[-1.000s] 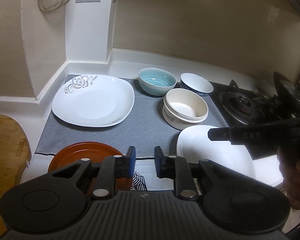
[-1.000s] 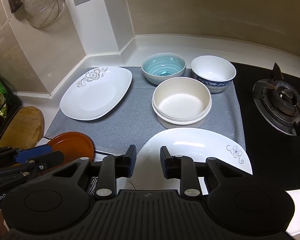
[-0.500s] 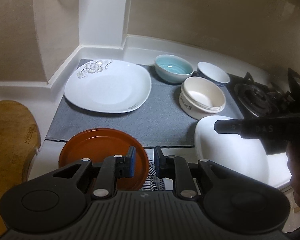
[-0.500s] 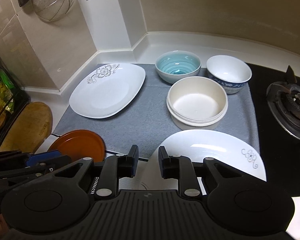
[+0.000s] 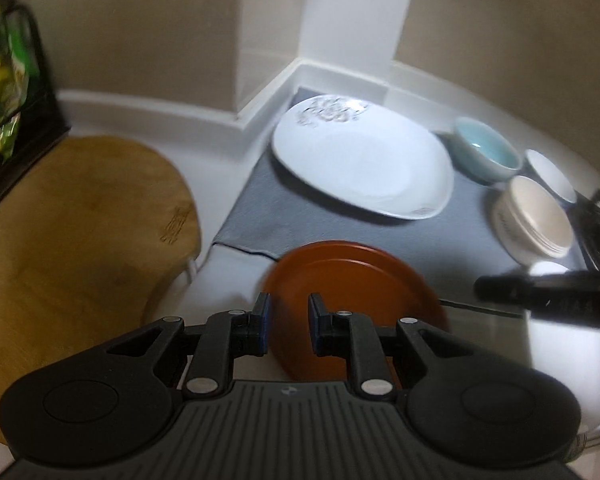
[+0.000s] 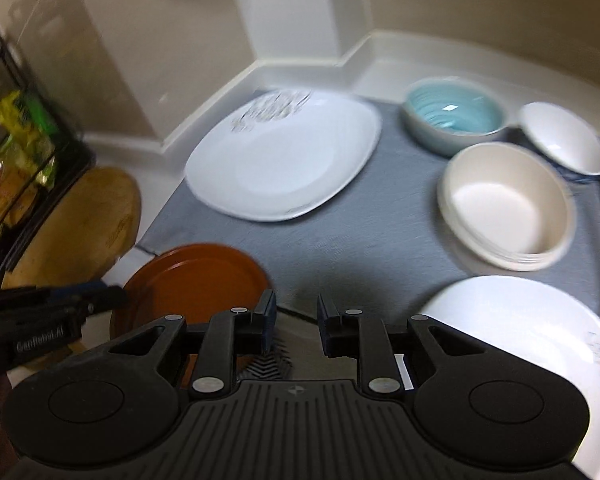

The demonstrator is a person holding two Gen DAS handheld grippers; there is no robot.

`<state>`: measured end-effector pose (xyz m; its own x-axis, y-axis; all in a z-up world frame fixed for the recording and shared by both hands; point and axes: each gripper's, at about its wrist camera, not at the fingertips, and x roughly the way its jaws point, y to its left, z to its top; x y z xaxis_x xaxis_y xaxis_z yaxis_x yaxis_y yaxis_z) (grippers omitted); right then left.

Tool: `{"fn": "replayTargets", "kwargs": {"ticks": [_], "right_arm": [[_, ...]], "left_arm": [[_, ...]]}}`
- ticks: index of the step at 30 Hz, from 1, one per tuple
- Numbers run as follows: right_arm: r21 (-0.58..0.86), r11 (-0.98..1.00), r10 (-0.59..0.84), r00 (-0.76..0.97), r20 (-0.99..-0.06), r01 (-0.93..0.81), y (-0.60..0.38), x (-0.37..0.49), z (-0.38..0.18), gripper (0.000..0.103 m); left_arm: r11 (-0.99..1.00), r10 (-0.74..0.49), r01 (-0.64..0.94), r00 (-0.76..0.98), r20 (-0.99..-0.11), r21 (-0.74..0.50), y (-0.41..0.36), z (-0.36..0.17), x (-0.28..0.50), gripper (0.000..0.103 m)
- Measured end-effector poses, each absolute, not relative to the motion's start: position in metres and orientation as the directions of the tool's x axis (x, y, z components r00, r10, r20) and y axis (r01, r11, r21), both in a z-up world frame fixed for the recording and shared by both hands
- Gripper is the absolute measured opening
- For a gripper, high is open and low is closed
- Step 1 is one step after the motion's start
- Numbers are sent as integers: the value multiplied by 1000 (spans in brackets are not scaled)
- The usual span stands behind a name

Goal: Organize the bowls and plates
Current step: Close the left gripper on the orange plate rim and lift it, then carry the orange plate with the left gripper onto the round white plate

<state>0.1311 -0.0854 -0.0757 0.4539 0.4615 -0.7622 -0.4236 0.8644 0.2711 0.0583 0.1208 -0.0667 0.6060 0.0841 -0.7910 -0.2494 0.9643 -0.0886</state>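
Note:
A brown round plate (image 5: 352,288) lies at the counter's front, partly over the grey mat (image 5: 300,220). My left gripper (image 5: 288,320) hovers just above its near rim, jaws narrowly open, nothing held. Further back sit a large white floral plate (image 5: 360,168), a teal bowl (image 5: 486,156), a white bowl (image 5: 550,174) and stacked cream bowls (image 5: 534,216). My right gripper (image 6: 296,312) is narrowly open and empty over the mat's front edge, between the brown plate (image 6: 196,284) and a second white plate (image 6: 520,328). The left gripper's body (image 6: 52,312) shows beside the brown plate.
A wooden cutting board (image 5: 72,240) lies left of the mat. Behind it stands a black wire rack (image 6: 16,152) with coloured packets. A white wall corner (image 5: 340,20) juts out behind the floral plate. The stove's dark edge (image 5: 596,224) borders the mat on the right.
Both views have swung left and sunk closer to the counter. The brown plate now fills the space before the left gripper. The cutting board and rack came into view. Both jaws look unchanged.

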Motion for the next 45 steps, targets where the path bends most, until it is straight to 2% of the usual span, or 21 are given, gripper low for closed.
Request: {"fn": "replayTargets", "kwargs": {"ticks": [12, 13, 15, 17, 19, 23, 34, 45], "right_arm": [[278, 852, 437, 312, -843, -444, -51, 144, -113, 24], [277, 851, 437, 308, -845, -446, -50, 144, -114, 24], [279, 846, 441, 302, -845, -456, -49, 143, -115, 24], [288, 841, 451, 299, -841, -458, -49, 143, -116, 23], [279, 844, 443, 303, -844, -458, -50, 142, -115, 14], [309, 842, 469, 314, -826, -443, -64, 137, -105, 13], [312, 847, 485, 387, -784, -431, -124, 127, -78, 13], [345, 869, 481, 439, -759, -355, -229, 109, -73, 13]], "left_arm": [[963, 69, -255, 557, -827, -91, 128, -91, 61, 22], [965, 62, -246, 560, -826, -94, 127, -91, 61, 22], [968, 49, -230, 567, -822, -101, 125, -91, 61, 13], [970, 63, -230, 567, -821, -84, 122, -89, 60, 12], [970, 56, -227, 572, -819, -93, 122, -86, 59, 11], [976, 36, -195, 592, -805, -100, 113, -75, 55, 11], [985, 42, -155, 627, -778, -73, 45, -48, 54, 11], [996, -6, -63, 628, -778, -58, -52, -43, 60, 11]]}}
